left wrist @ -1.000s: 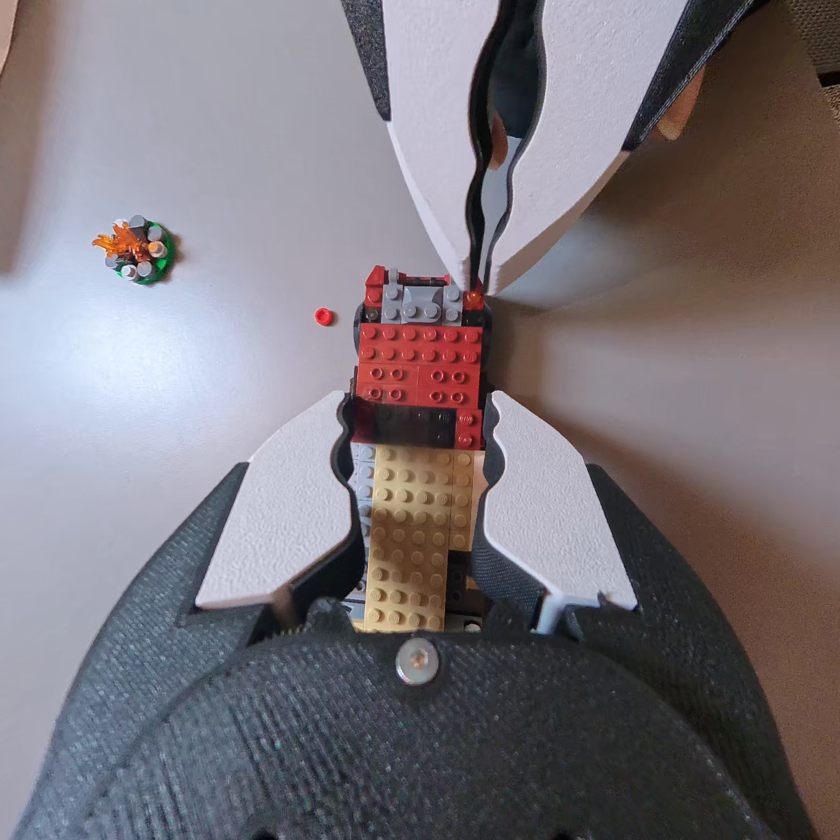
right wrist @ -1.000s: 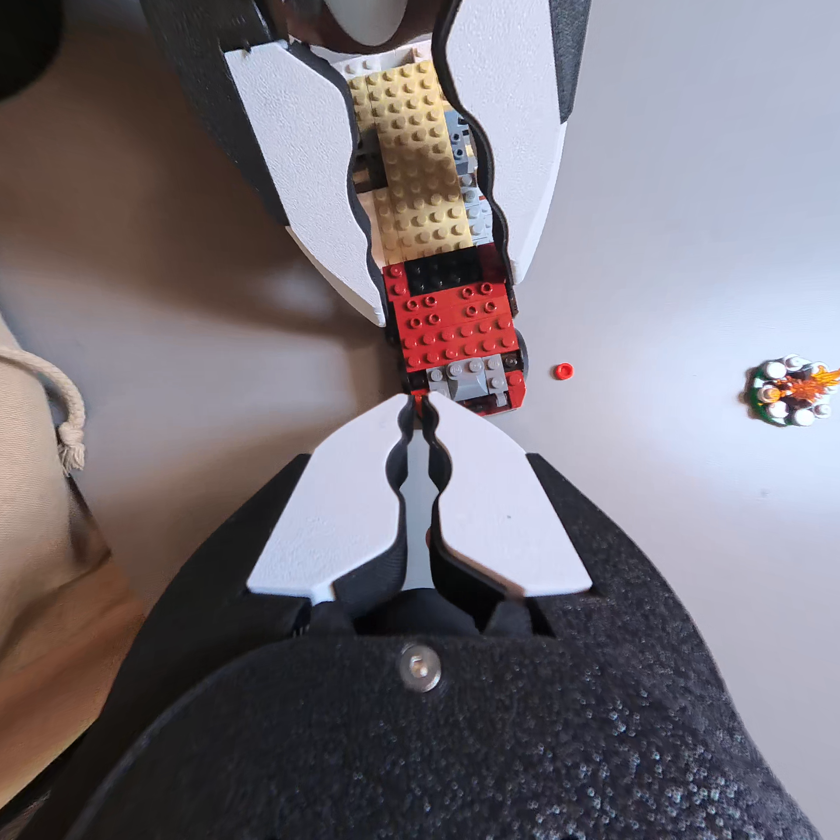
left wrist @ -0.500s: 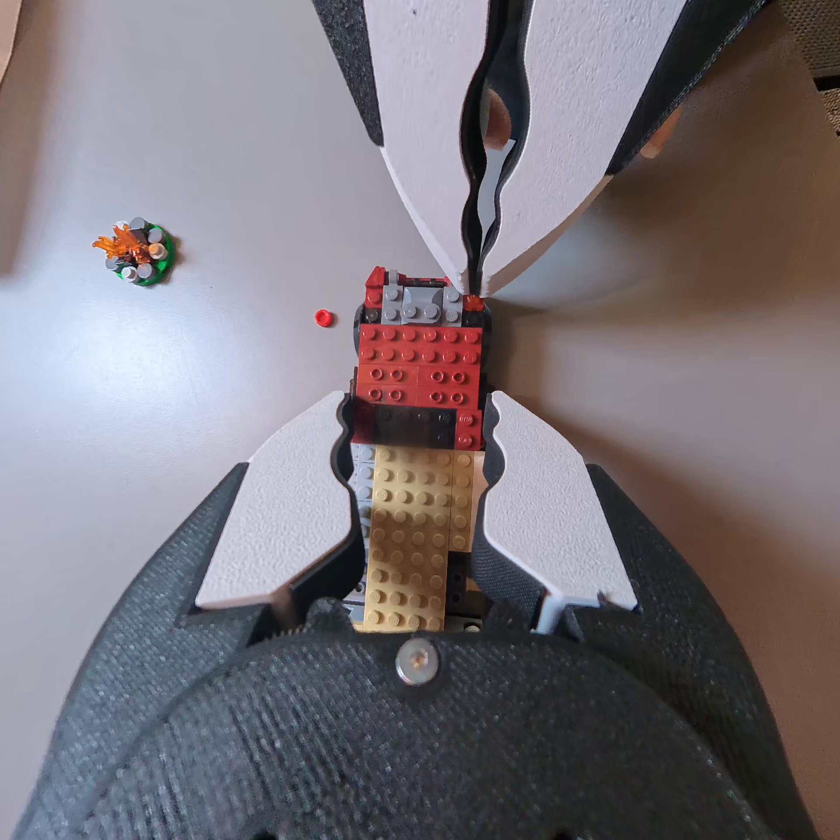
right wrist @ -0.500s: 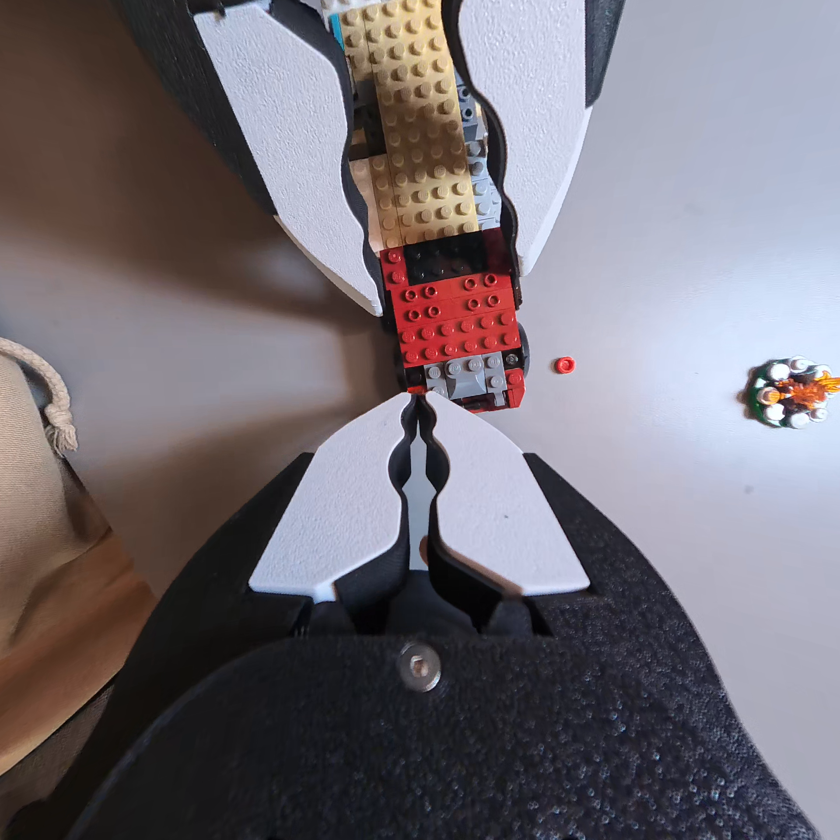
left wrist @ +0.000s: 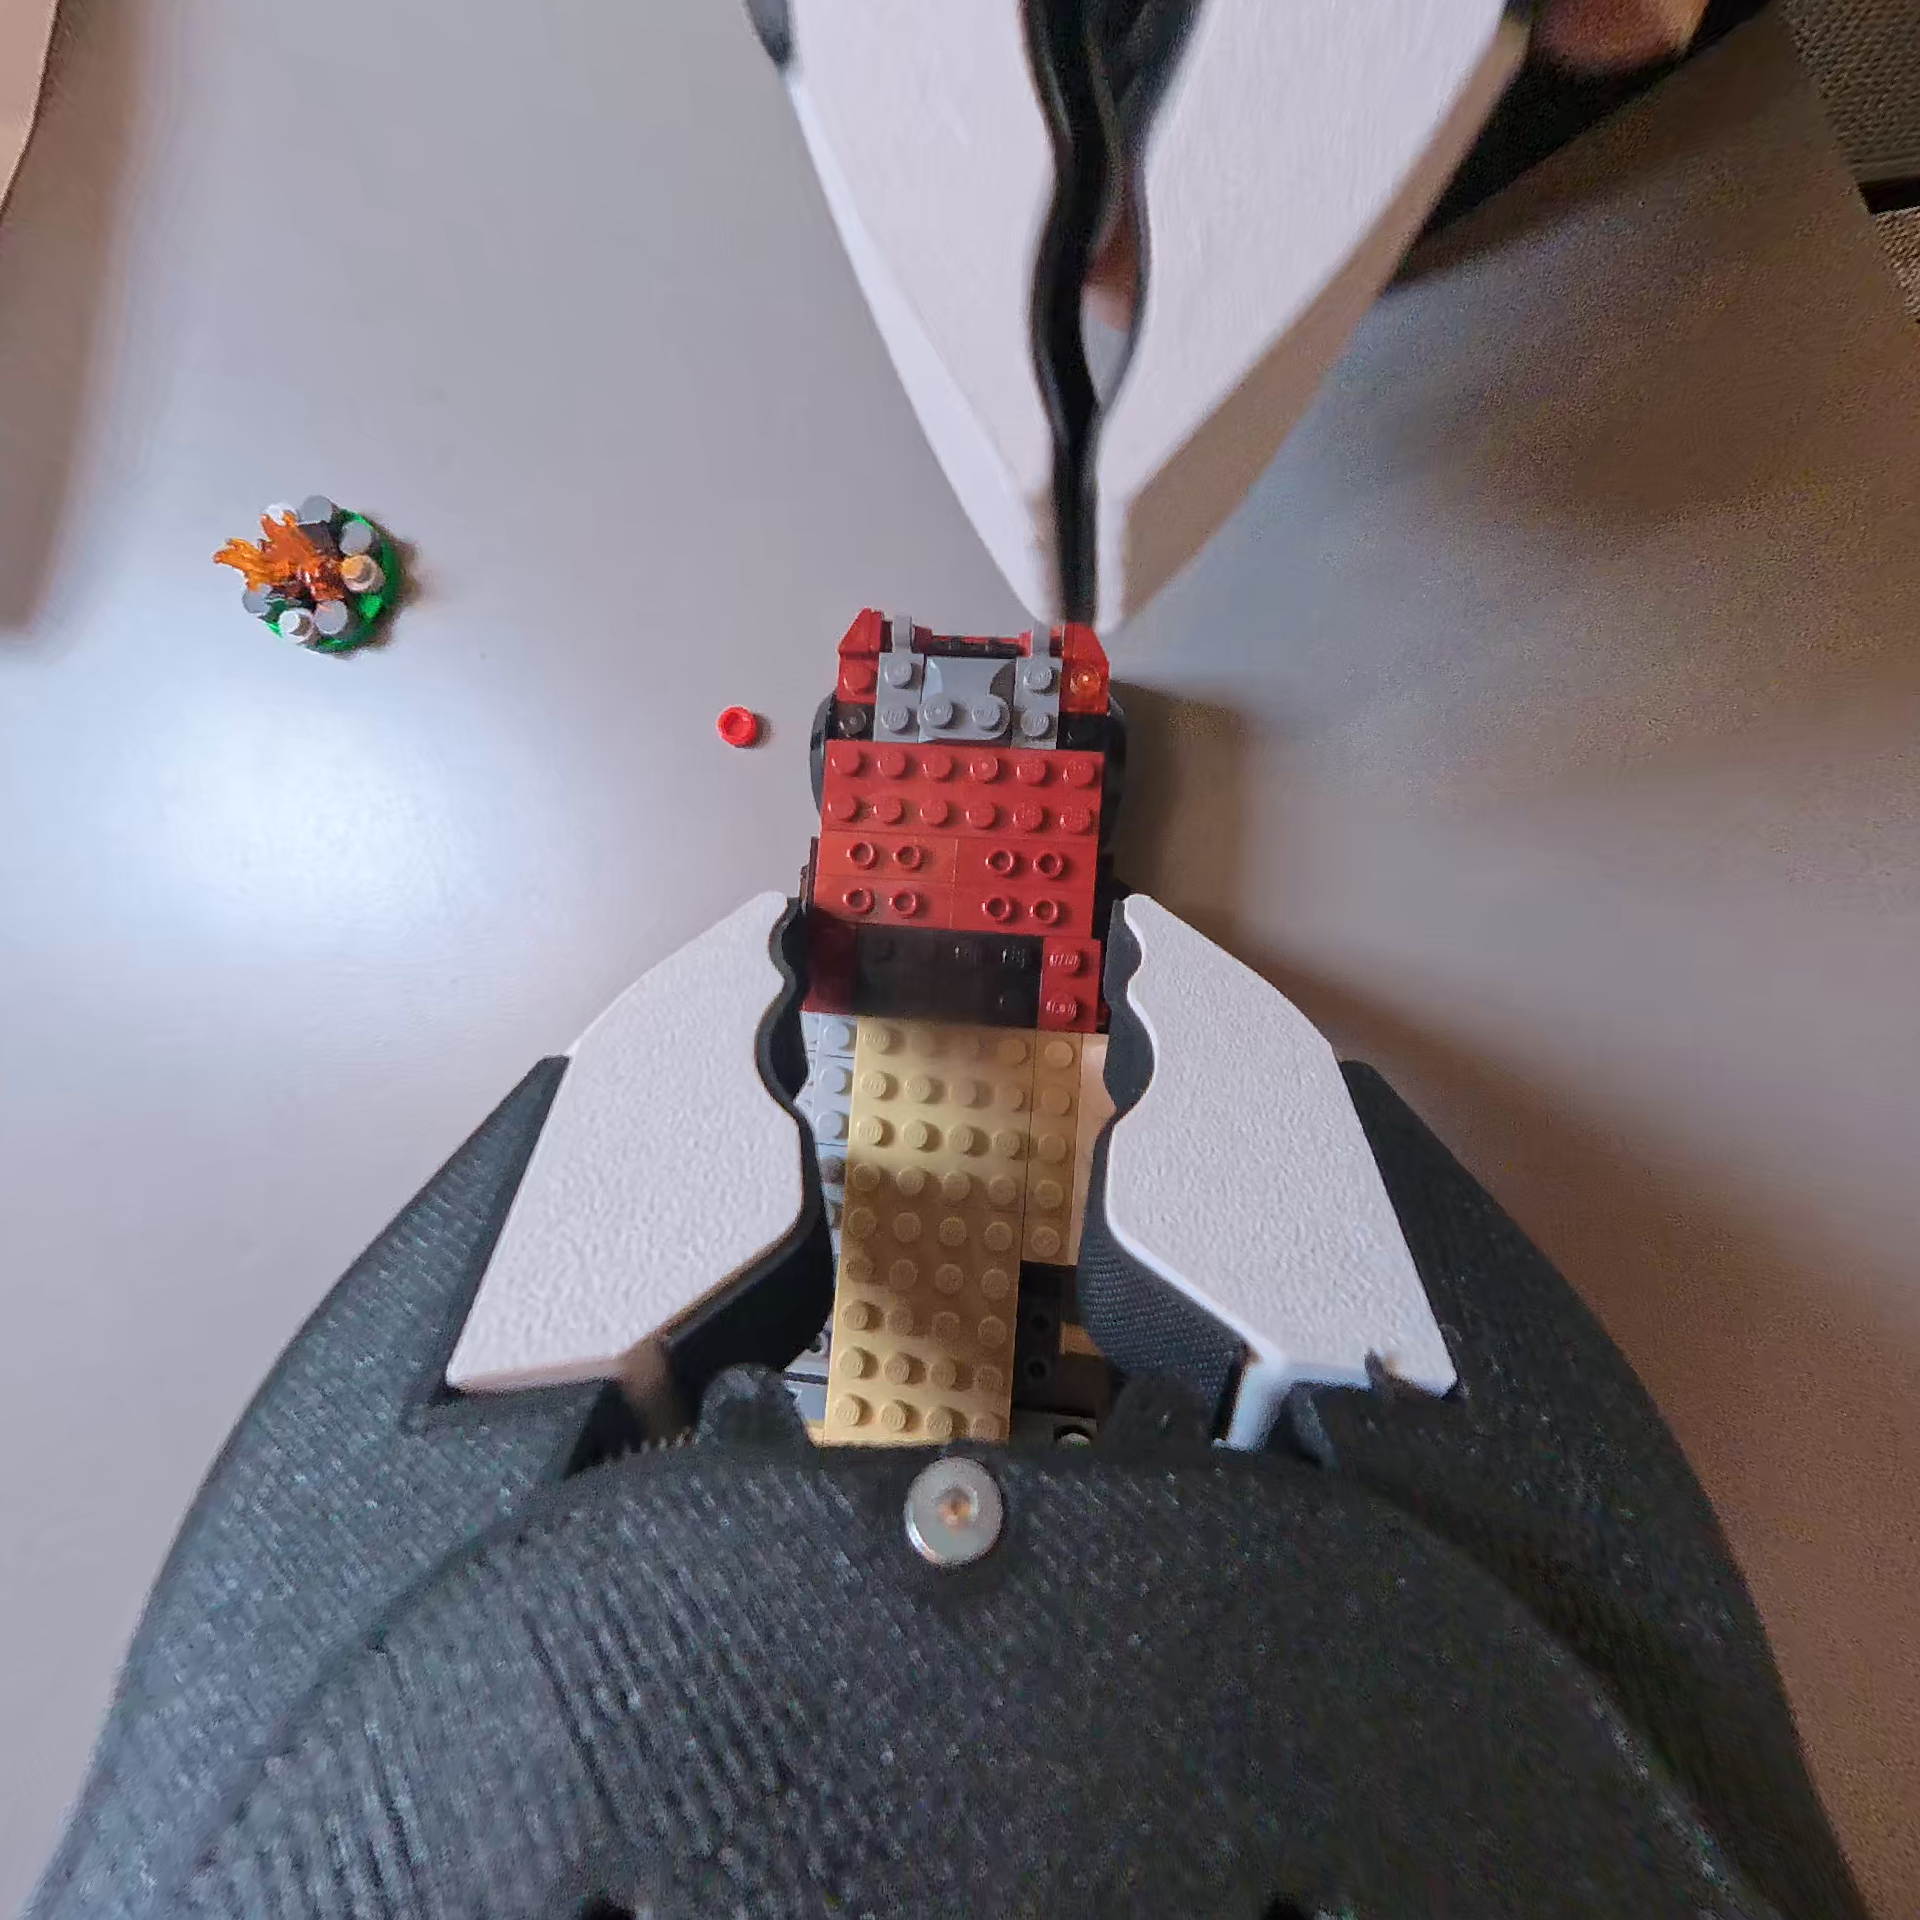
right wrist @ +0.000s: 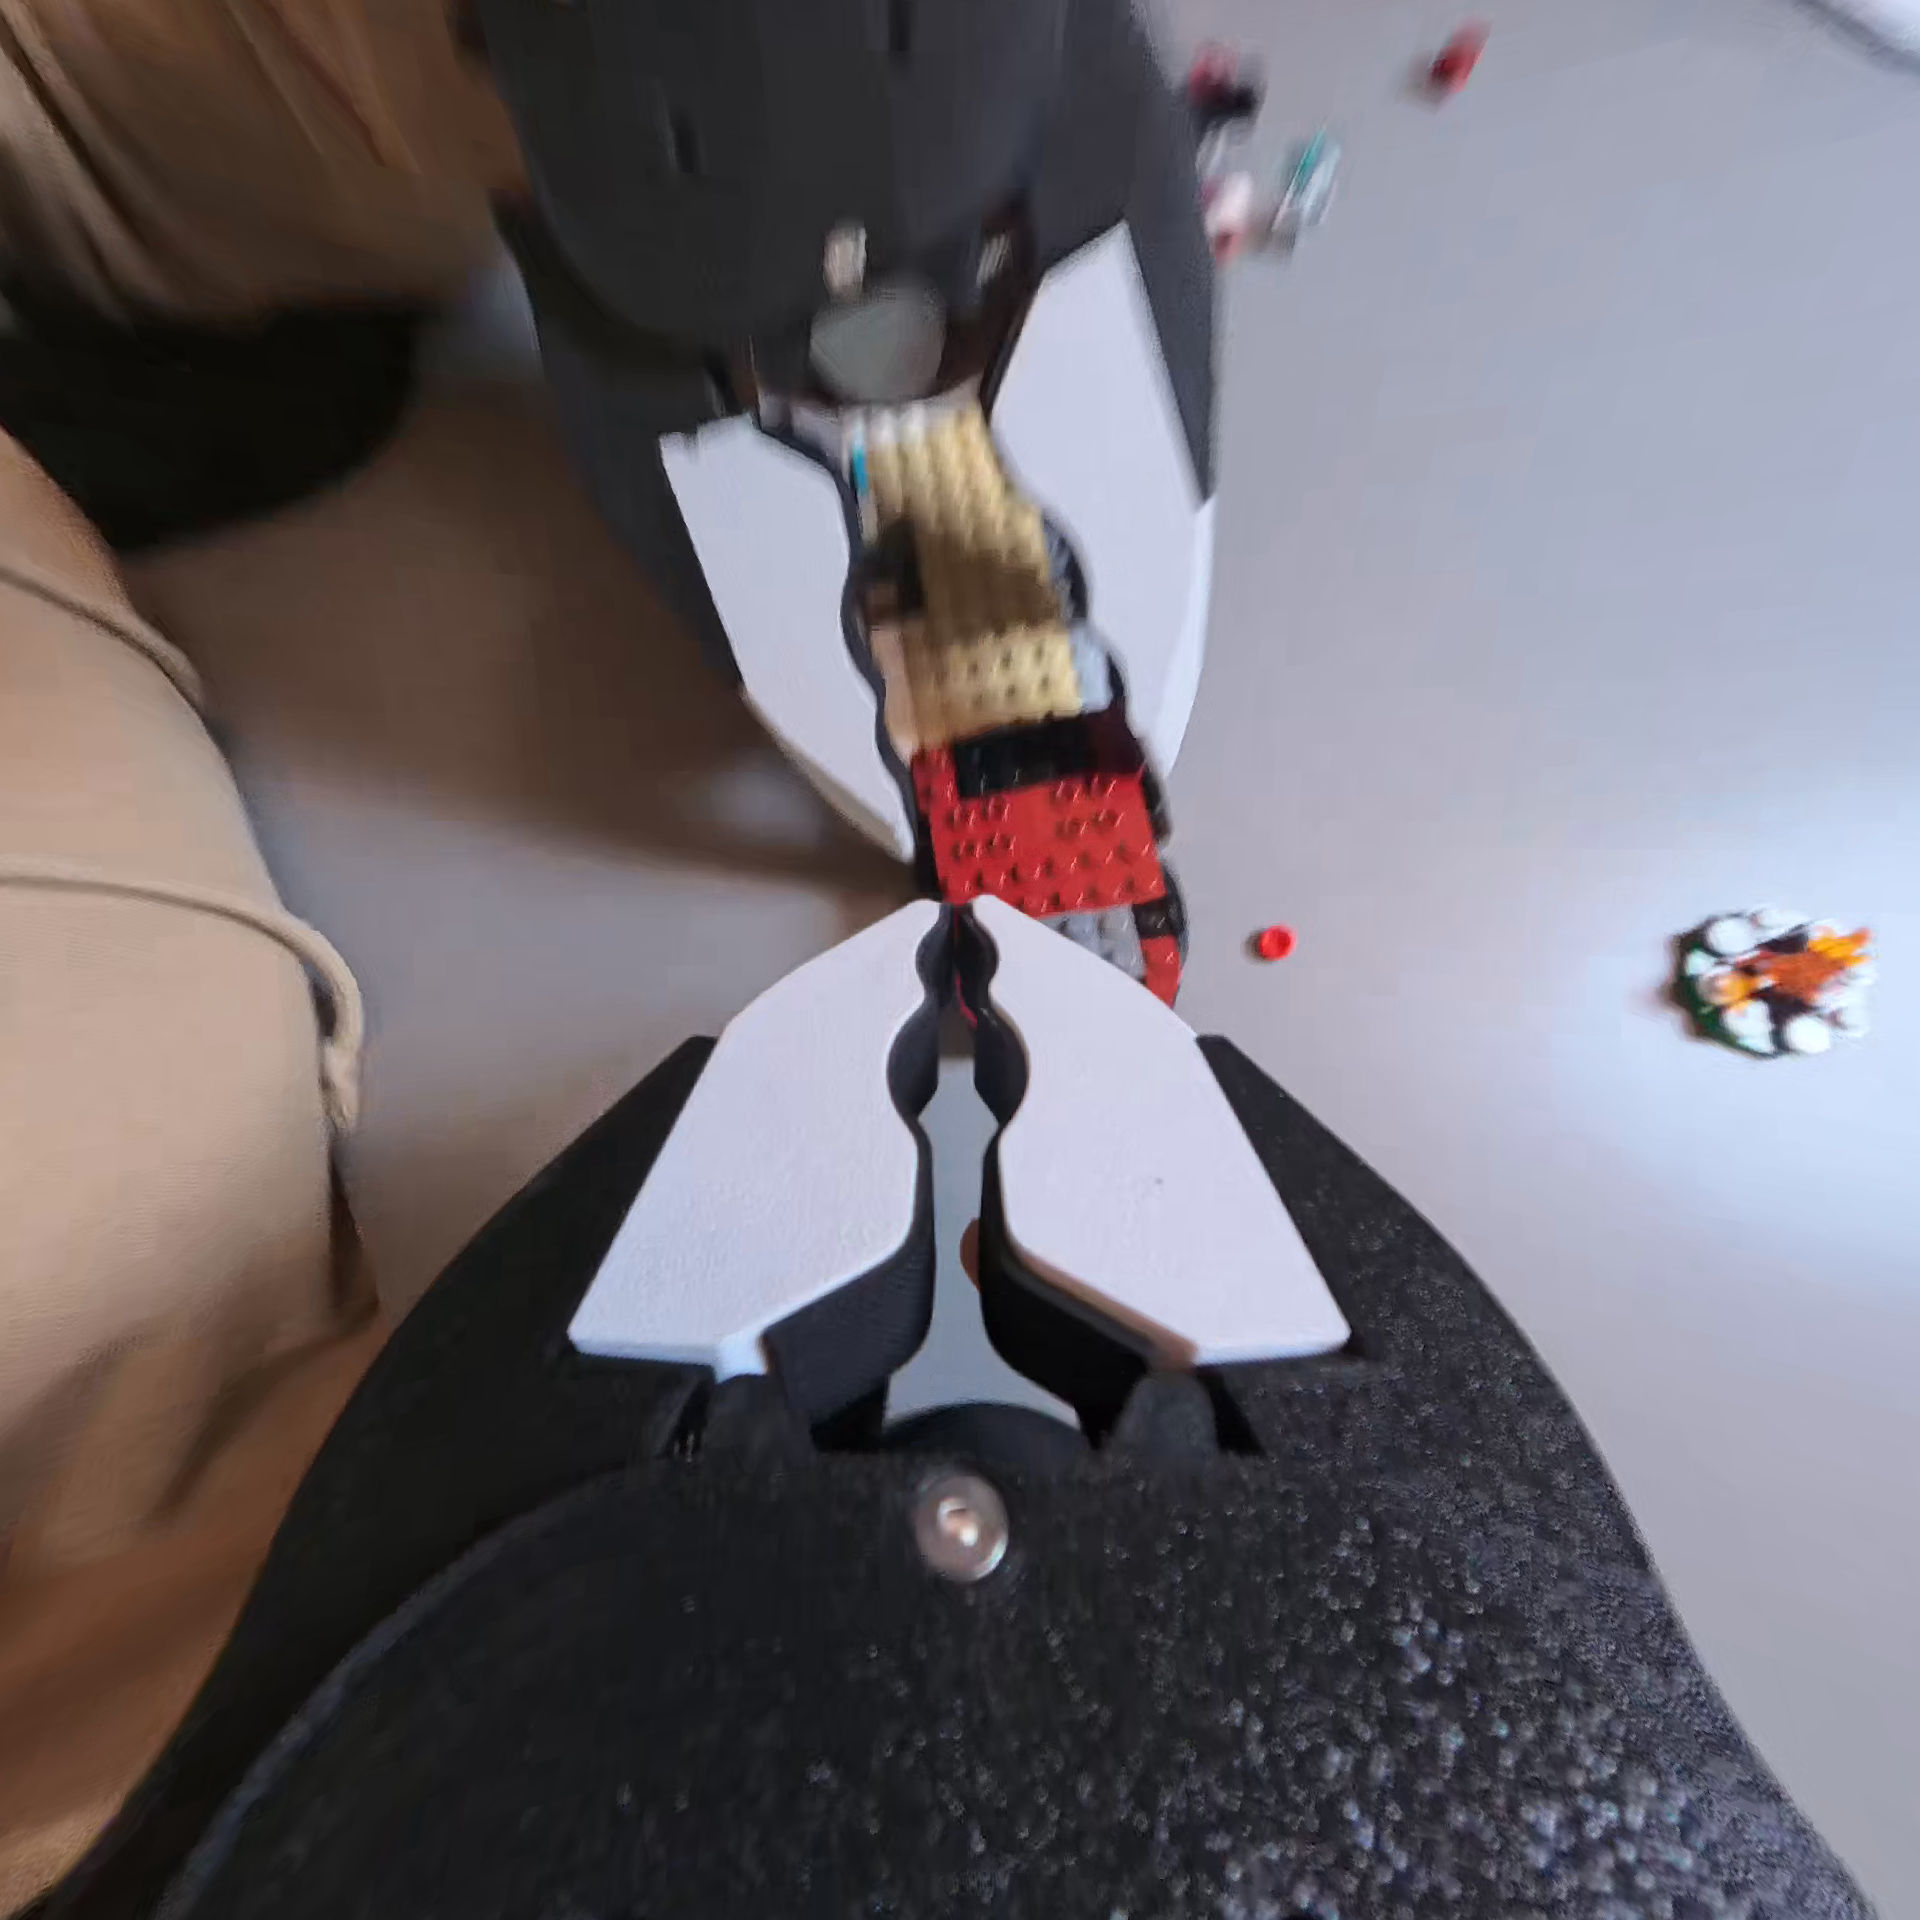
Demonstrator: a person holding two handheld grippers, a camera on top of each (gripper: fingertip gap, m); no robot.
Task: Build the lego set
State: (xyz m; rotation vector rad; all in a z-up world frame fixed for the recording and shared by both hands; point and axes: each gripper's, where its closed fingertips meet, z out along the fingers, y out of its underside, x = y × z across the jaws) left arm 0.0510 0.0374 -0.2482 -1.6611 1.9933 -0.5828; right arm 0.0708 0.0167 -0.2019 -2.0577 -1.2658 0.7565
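Left wrist view, item one: left tongs, spread wide, both white fingers clamped against the sides of a toy brick vehicle. Vehicle body lay lengthwise between the fingers, tan studded plates toward the palm, dark red plates and a grey front section projecting past the fingertips. Vehicle sat low over the grey counter; contact with the counter could not be judged.

Item two: right tongs, seen from the opposite side, drawn together to a thin dark seam, tips meeting the front right corner of the vehicle beside a small orange stud. Right wrist view, much blurred, showed the same right tongs nearly shut with a thin red sliver visible in the seam at the vehicle's front corner; whether the pads truly pinched a part could not be told.

Item three: loose round red stud, on the counter just left of the vehicle's front.

Item four: small campfire model on a green round base, orange flame piece, grey stones, well apart to the left.

Item five: beige cloth at the left edge of the right wrist view.
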